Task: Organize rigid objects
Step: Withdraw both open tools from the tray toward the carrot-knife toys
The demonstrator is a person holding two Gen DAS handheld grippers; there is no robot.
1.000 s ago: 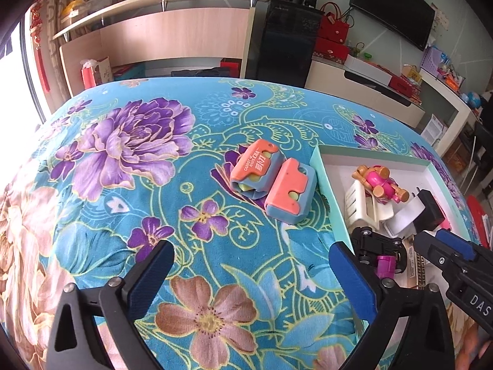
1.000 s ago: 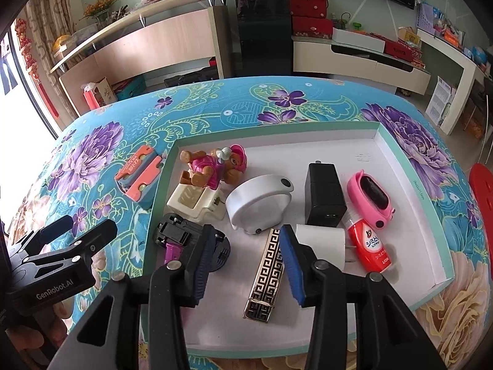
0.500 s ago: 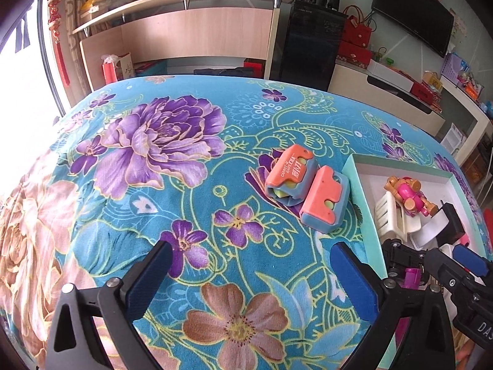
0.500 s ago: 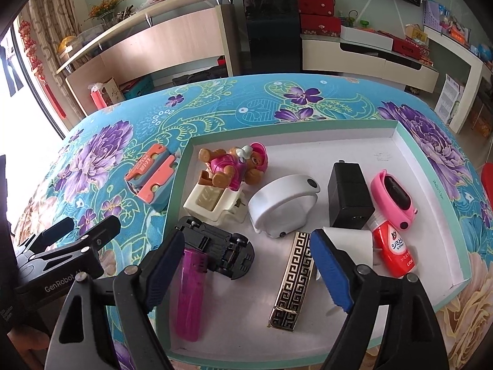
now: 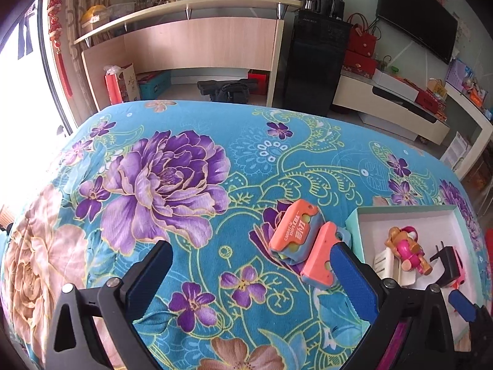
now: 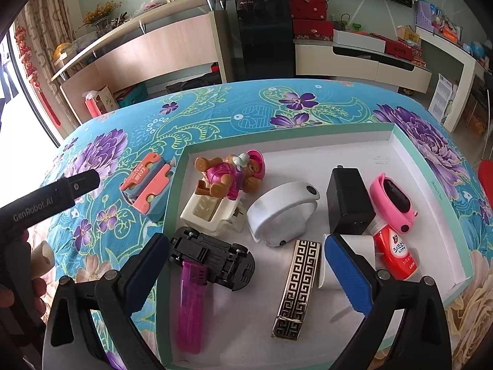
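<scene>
Two orange-and-blue toy knives (image 5: pixel 303 243) lie side by side on the flowered cloth, just left of the white tray (image 5: pixel 352 226); they also show in the right wrist view (image 6: pixel 148 183). My left gripper (image 5: pixel 249 277) is open and empty, raised in front of them. My right gripper (image 6: pixel 243 265) is open and empty above the tray (image 6: pixel 431 182). Below it lie a purple lighter (image 6: pixel 191 305), a black toy car (image 6: pixel 212 257) and a gold-patterned lighter (image 6: pixel 297 283).
The tray also holds a pink toy figure (image 6: pixel 231 169) on a cream piece (image 6: pixel 209 215), a white curved gadget (image 6: pixel 283 212), a black charger (image 6: pixel 348 205), a pink case (image 6: pixel 394 199) and a red bottle (image 6: pixel 397 254). Cabinets and shelves stand beyond the table.
My right gripper opened wide, let go of the purple lighter in the tray and rose. My left gripper drew back and up; the knives now sit further right in its view.
</scene>
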